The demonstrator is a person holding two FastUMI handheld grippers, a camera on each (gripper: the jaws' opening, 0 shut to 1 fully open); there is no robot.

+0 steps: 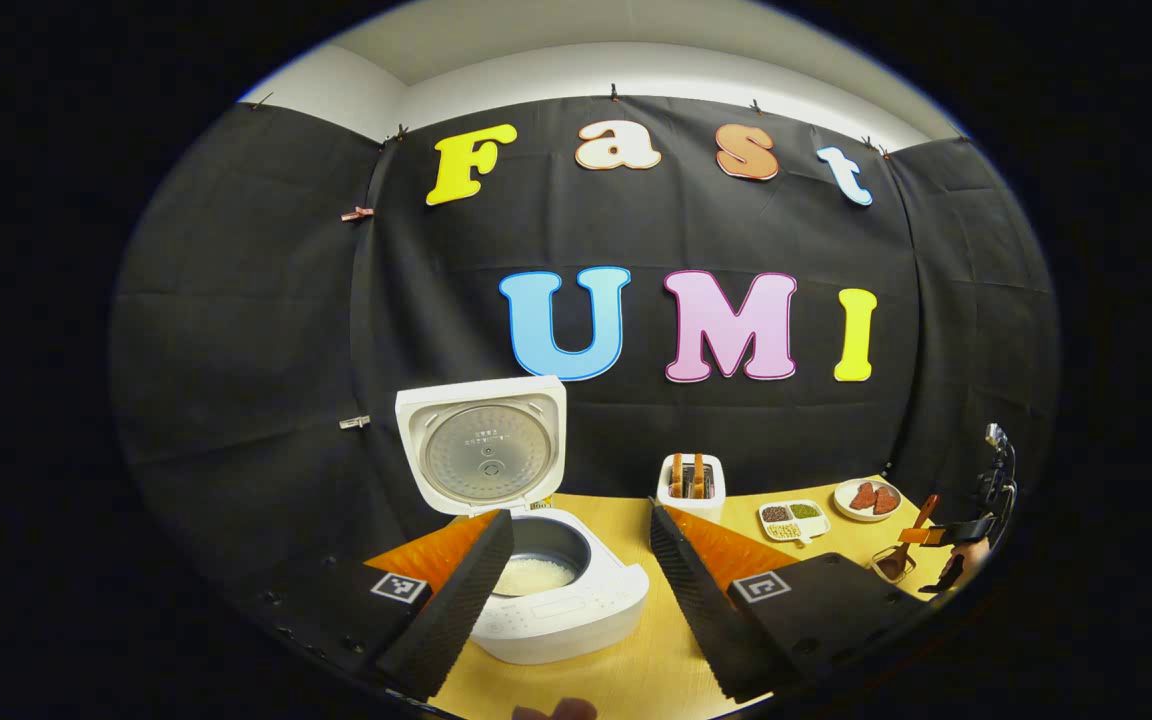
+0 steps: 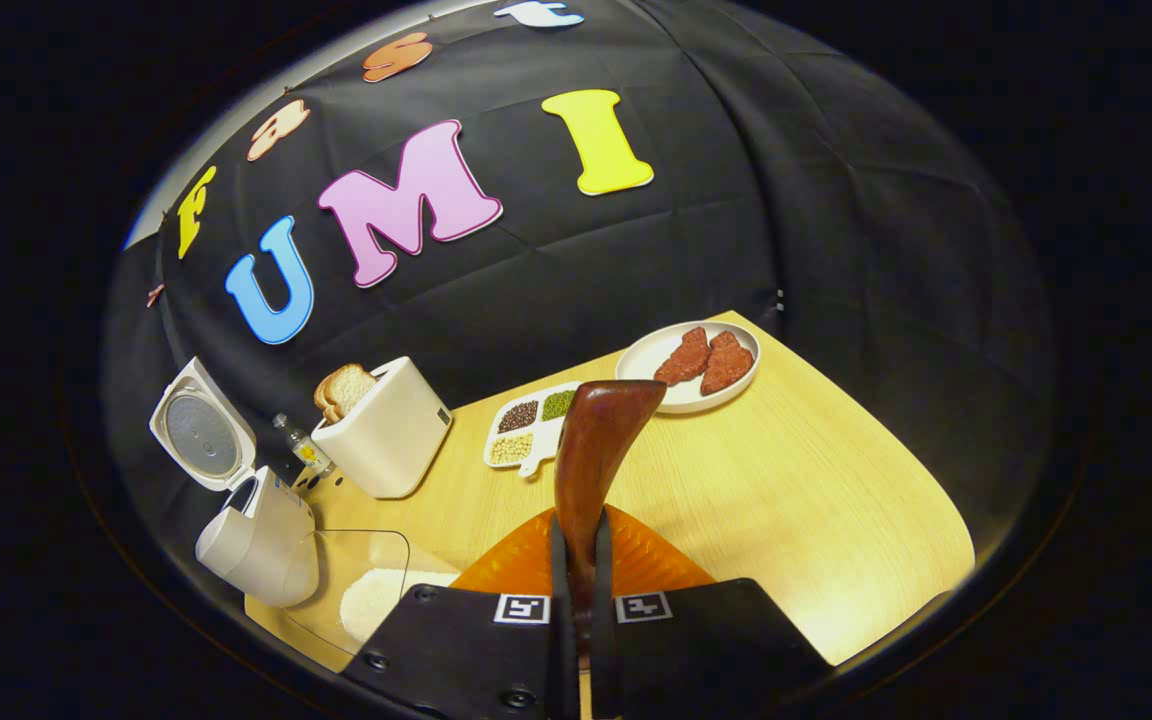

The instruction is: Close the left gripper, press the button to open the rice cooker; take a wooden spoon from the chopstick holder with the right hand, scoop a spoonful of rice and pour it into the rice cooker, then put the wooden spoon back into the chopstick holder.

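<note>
We're seeing the rice cooker [image 1: 546,590] sitting on the wooden table [image 1: 636,670] with its lid [image 1: 484,447] standing open and upright, white rice lying in the inner pot [image 1: 534,575]. We're holding the left gripper [image 1: 576,590] spread wide just in front of the cooker, gripping nothing, its two fingers framing the pot. The right gripper [image 2: 581,560] is clamping the wooden spoon [image 2: 596,440] by its handle, both fingers pressing on it, the handle end sticking up and forward past the fingertips. In the left gripper view we're spotting that same gripper [image 1: 946,535] far right at the table edge, spoon [image 1: 911,540] slanting down with its bowl low near a holder we can't make out. In the right gripper view a clear container [image 2: 356,590] with white rice is sitting beside the cooker [image 2: 256,540]. Behind it, a toaster [image 2: 386,425] is carrying bread slices, next to a divided dish of beans [image 2: 526,430] and a plate [image 2: 656,350] with two reddish pieces. A small bottle [image 2: 298,445] is standing between cooker and toaster.
</note>
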